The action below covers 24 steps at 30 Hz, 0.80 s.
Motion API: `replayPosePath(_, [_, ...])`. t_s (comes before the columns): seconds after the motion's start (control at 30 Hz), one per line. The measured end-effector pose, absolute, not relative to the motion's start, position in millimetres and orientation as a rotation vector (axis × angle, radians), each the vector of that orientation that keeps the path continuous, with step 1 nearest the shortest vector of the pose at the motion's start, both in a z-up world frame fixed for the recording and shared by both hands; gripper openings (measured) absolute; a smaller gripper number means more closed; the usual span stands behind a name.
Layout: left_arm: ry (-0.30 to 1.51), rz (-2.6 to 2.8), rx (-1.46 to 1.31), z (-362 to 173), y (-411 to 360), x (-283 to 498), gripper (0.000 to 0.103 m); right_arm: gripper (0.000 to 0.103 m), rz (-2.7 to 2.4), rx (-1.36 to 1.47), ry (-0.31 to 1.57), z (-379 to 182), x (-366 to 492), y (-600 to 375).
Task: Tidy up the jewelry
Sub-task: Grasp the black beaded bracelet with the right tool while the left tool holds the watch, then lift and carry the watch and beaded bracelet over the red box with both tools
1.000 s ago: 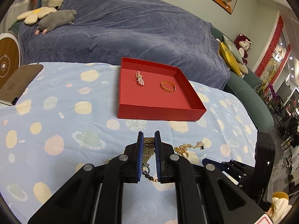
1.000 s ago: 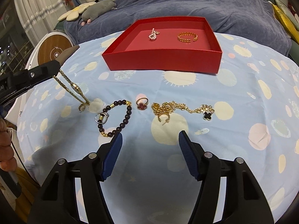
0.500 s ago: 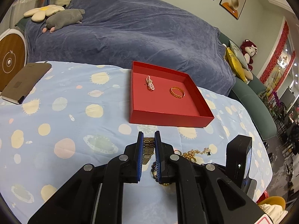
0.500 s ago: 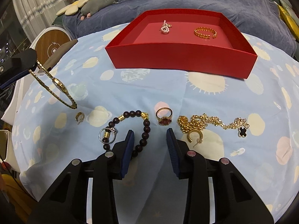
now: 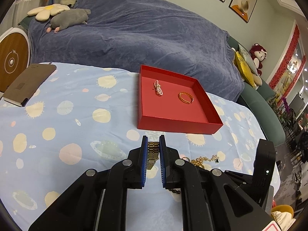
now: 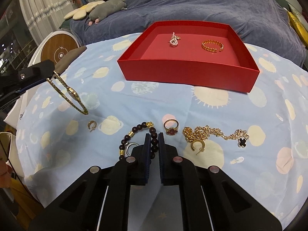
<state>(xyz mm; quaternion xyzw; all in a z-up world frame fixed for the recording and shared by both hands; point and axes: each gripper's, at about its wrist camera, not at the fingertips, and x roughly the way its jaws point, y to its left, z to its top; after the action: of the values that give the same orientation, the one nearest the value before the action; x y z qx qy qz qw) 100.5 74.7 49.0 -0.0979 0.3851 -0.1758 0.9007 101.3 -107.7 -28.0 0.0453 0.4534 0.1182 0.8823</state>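
spotted tablecloth (image 6: 211, 100) | red box (image 6: 184, 73): pearl piece (image 6: 173, 40), gold bangle (image 6: 212, 46) | left gripper (image 5: 153, 146) clamps gold watch (image 6: 67, 93) | right gripper (image 6: 154, 140) pinches bead bracelet (image 6: 153, 144)

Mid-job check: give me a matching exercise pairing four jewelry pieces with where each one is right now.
Things:
1. gold watch
2. dark bead bracelet
3. gold bangle
4. gold chain necklace

Places:
A. inside the red box
B. loose on the tablecloth, right of the red-stone ring
C. hanging from the left gripper
D. between the fingers of the right gripper

Pairs: 1-C, 2-D, 3-A, 4-B
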Motion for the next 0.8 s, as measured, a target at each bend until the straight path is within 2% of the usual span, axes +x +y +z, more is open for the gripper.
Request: replayPosePath(0.8, [0.760,-0.396,-0.202,75.5,34.4,118.1,0.009,0.007,0.263,0.232,0.753,63.6,101.9,-149.2])
